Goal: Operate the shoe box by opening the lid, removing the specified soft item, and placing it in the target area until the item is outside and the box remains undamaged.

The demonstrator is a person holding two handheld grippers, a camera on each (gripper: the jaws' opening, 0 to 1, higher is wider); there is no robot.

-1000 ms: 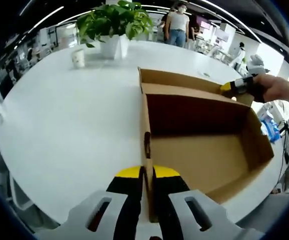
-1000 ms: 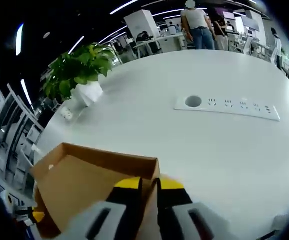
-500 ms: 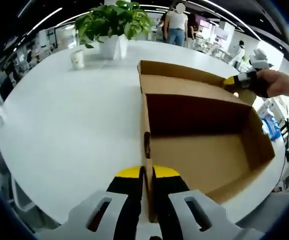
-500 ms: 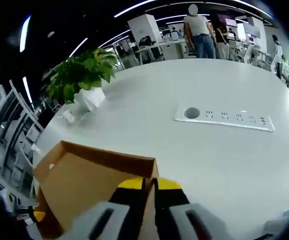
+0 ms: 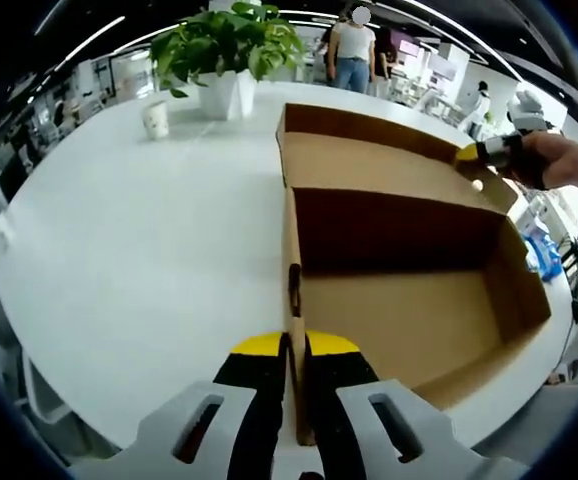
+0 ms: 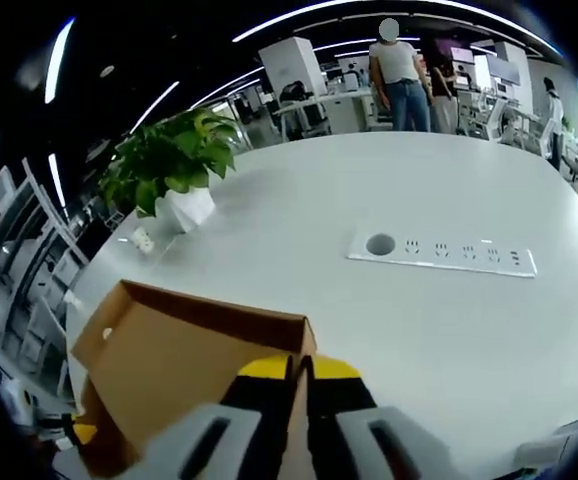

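In the left gripper view, your left tool (image 5: 296, 350) is pinching the near wall of the shoe box (image 5: 399, 300), its yellow-tipped jaws closed narrow on the cardboard edge, one jaw inside and one outside. The box is sitting open on the white worktop (image 5: 139, 250), its brown inside facing you, and you can see no soft item in the part that is showing. Across the box, your right tool (image 5: 479, 158) is gripping the far corner of the lid (image 5: 369, 165), with your hand (image 5: 554, 165) wrapping around its handle; the lid is standing tilted back from the box's rear wall. Beyond the box, a potted plant (image 5: 231, 50) and a small paper cup (image 5: 155, 117) are standing on the worktop, well apart from the box, and people (image 5: 352, 50) are standing in the background. In the right gripper view, your right tool (image 6: 297, 372) is clamping the lid's (image 6: 184, 355) top edge, jaws nearly together with the cardboard between them. Further out, a socket strip (image 6: 441, 252) is lying set into the worktop (image 6: 449, 330), and the potted plant (image 6: 174, 165) is standing off to the left.
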